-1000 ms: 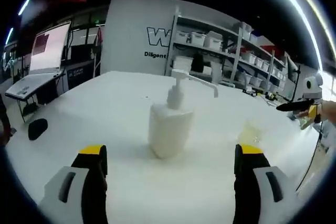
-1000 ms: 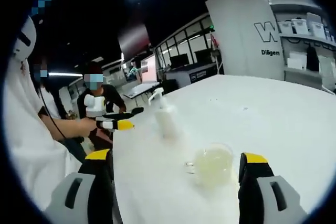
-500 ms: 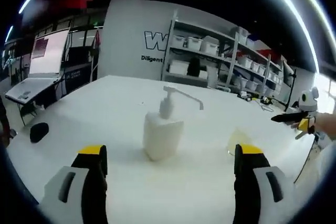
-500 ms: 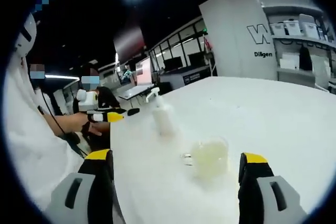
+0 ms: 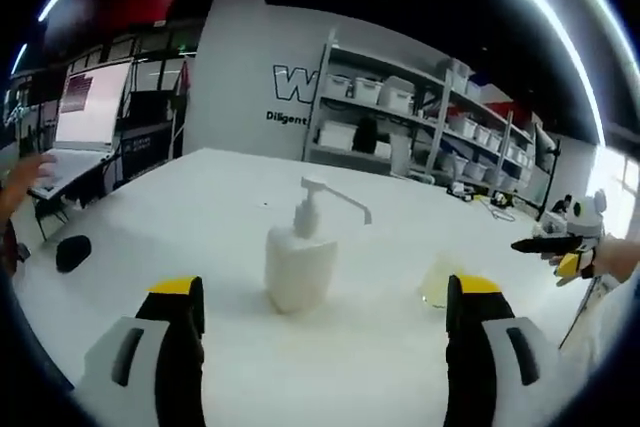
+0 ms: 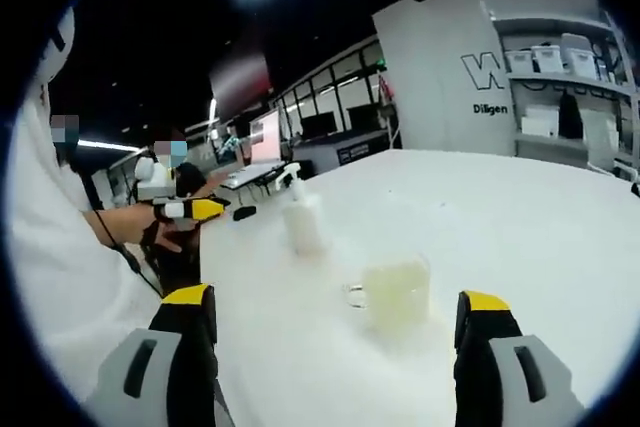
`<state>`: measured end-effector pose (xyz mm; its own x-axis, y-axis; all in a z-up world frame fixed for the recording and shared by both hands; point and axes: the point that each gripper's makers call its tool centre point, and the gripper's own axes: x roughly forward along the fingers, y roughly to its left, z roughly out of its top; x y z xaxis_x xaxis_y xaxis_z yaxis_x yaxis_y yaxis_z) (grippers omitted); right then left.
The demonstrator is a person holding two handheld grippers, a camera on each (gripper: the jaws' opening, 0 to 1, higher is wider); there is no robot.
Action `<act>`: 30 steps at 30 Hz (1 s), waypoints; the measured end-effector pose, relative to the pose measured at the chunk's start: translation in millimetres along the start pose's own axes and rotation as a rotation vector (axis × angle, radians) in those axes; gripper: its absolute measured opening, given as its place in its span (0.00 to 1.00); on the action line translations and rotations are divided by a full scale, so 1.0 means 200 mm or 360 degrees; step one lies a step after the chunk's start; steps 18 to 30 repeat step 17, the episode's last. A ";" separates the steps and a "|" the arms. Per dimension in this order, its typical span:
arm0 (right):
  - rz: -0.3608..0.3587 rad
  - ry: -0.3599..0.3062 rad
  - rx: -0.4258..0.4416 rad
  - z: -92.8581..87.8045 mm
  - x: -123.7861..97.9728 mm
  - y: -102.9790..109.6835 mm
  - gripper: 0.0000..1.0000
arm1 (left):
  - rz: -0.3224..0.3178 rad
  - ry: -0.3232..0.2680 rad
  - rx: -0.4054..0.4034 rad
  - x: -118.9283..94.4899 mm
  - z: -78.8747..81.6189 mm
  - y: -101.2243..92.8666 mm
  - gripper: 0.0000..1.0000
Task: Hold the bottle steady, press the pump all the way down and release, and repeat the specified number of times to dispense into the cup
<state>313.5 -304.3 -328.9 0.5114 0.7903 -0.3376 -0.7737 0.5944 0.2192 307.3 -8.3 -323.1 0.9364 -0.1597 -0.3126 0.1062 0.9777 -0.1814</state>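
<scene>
A white pump bottle (image 5: 299, 267) stands upright on the white table (image 5: 200, 197), its spout pointing right; in the right gripper view the bottle (image 6: 301, 219) is farther off. A clear cup (image 6: 393, 292) holding pale yellow liquid sits on the table, and the cup (image 5: 438, 282) appears faintly right of the bottle. My left gripper (image 5: 325, 317) is open, well short of the bottle, nothing between its jaws. My right gripper (image 6: 338, 332) is open, short of the cup. The right gripper (image 5: 555, 245) shows at the far right, and the left gripper (image 6: 178, 209) at the left.
A black object (image 5: 72, 251) lies near the table's left edge. A laptop (image 5: 75, 117) sits on a stand at the left. Shelves with white bins (image 5: 420, 107) line the back wall. A person (image 6: 170, 197) sits behind the table's far end.
Both grippers have drawn back from the table; bottle and cup look smaller and farther. Both stay open. A hand has come into the left gripper view at the left edge.
</scene>
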 end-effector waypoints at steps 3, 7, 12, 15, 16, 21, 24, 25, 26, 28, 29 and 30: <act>-0.0027 -0.0012 -0.0009 0.01 -0.01 0.00 1.00 | -0.0017 -0.0040 -0.0022 -0.02 0.03 -0.02 1.00; -0.0065 -0.0033 -0.0045 0.01 -0.02 -0.02 1.00 | -0.0009 -0.0041 -0.0015 -0.03 0.02 -0.01 1.00; -0.0082 -0.0020 -0.0031 -0.02 -0.03 -0.03 1.00 | -0.0017 -0.0037 -0.0011 -0.04 0.03 -0.02 1.00; -0.0085 -0.0028 -0.0017 -0.02 -0.02 -0.03 1.00 | -0.0016 -0.0052 -0.0003 -0.05 0.03 -0.02 1.00; -0.0011 0.0025 -0.0017 -0.05 -0.03 0.01 1.00 | -0.0019 -0.0033 -0.0004 -0.04 0.02 -0.02 1.00; -0.0068 -0.0018 0.0008 -0.03 -0.02 -0.03 1.00 | -0.0020 -0.0031 -0.0001 -0.04 0.02 -0.02 1.00; -0.0068 -0.0018 0.0008 -0.03 -0.02 -0.03 1.00 | -0.0020 -0.0031 -0.0001 -0.04 0.02 -0.02 1.00; -0.0068 -0.0018 0.0008 -0.03 -0.02 -0.03 1.00 | -0.0020 -0.0031 -0.0001 -0.04 0.02 -0.02 1.00; -0.0068 -0.0018 0.0008 -0.03 -0.02 -0.03 1.00 | -0.0020 -0.0031 -0.0001 -0.04 0.02 -0.02 1.00; -0.0068 -0.0018 0.0008 -0.03 -0.02 -0.03 1.00 | -0.0020 -0.0031 -0.0001 -0.04 0.02 -0.02 1.00; -0.0068 -0.0018 0.0008 -0.03 -0.02 -0.03 1.00 | -0.0020 -0.0031 -0.0001 -0.04 0.02 -0.02 1.00; -0.0068 -0.0018 0.0008 -0.03 -0.02 -0.03 1.00 | -0.0020 -0.0031 -0.0001 -0.04 0.02 -0.02 1.00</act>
